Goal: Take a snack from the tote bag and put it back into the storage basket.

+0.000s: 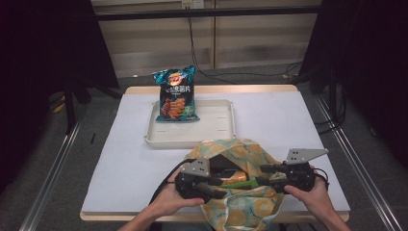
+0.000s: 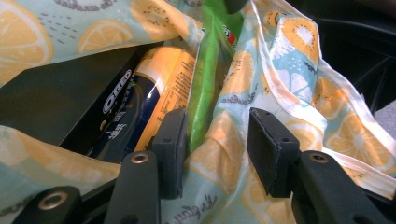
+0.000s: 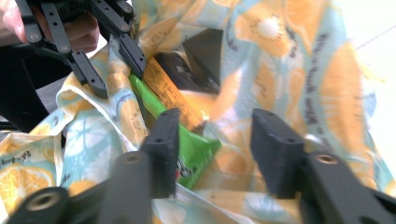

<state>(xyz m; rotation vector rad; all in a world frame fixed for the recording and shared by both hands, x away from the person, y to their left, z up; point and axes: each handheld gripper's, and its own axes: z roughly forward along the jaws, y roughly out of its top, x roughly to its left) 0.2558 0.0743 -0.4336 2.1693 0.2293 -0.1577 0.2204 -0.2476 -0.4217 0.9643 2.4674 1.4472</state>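
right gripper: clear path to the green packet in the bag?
Probably yes. The right gripper stands open at the bag mouth, the green packet lying by its jaw, uncovered. The left gripper pinches a fold of the rim.

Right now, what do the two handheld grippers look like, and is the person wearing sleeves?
Both are black linkage frames with silver rivets. The left gripper and the right gripper each carry a grey three-cornered plate with small holes on top. Their tongs end in flat black rectangular pads. A black cable trails from each. The forearms are bare, with no sleeves in view.
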